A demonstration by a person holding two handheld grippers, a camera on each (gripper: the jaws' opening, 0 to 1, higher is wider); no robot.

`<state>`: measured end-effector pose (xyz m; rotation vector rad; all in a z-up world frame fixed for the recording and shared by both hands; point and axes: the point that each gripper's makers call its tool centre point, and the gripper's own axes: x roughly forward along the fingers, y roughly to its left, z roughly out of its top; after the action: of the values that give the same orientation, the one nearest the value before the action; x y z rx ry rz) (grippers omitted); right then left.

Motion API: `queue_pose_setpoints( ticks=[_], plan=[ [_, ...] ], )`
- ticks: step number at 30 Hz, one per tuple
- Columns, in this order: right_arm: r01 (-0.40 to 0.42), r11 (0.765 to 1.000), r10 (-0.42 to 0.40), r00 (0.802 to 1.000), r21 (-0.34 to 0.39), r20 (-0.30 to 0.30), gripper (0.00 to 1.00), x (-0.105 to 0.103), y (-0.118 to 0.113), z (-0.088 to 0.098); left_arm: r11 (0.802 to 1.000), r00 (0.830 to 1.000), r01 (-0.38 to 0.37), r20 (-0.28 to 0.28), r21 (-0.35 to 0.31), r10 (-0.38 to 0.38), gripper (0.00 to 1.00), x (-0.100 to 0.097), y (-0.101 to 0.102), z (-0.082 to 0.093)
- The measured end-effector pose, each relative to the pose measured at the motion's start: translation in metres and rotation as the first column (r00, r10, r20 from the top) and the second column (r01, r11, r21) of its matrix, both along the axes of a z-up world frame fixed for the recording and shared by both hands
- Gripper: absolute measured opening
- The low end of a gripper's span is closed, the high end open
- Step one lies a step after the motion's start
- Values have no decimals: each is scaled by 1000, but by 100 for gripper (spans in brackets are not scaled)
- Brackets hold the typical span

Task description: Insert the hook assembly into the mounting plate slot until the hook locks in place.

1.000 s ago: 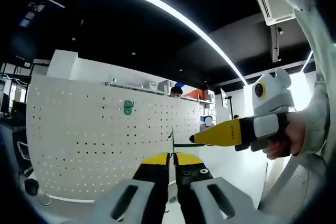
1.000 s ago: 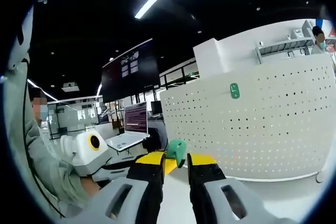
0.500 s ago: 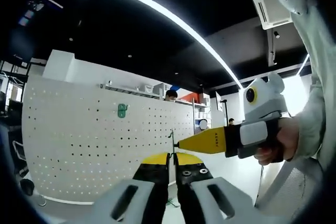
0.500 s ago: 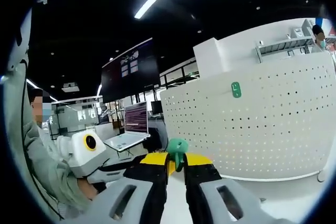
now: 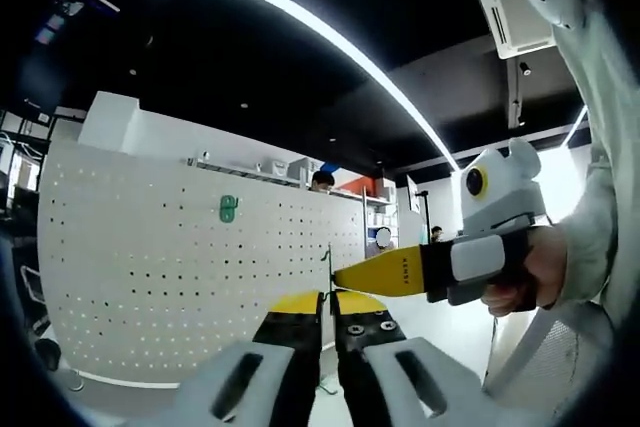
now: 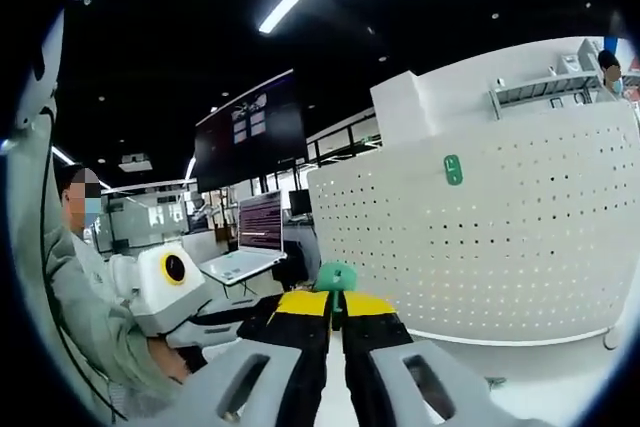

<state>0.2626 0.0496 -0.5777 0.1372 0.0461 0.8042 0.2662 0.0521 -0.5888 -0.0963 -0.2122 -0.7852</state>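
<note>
While clenched on the hook assembly (image 6: 336,277) at lower centre, right gripper (image 6: 335,299) faces pegboard (image 6: 480,237); left gripper (image 5: 328,299) clamps thin metal piece (image 5: 329,269), jaws tight.

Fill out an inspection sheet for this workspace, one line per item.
Surface: white pegboard standing upright, rows of holes.
Job's things: green mounting plate fixed on the pegboard; green hook piece at the right claw's tips.
Clutter: nothing seen.
Grippers: left claw shut on a thin part; right claw shut on the hook piece, its tip meeting the left claw's.
Cables: nothing seen.
Surroundings: laptop, wall screen, ceiling light strip.
</note>
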Motion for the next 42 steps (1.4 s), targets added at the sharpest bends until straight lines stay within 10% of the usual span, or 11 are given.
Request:
queue_pose_setpoints(
  ticks=[18, 42],
  plan=[
    [37, 999, -37, 999, -35, 1, 0, 5, -4, -5, 999, 1000, -4, -24, 37, 5, 7, 3, -2, -11],
    [188, 982, -186, 979, -28, 79, 1, 48, -39, 21, 998, 995, -51, -87, 48, 55, 41, 14, 6, -20]
  ],
)
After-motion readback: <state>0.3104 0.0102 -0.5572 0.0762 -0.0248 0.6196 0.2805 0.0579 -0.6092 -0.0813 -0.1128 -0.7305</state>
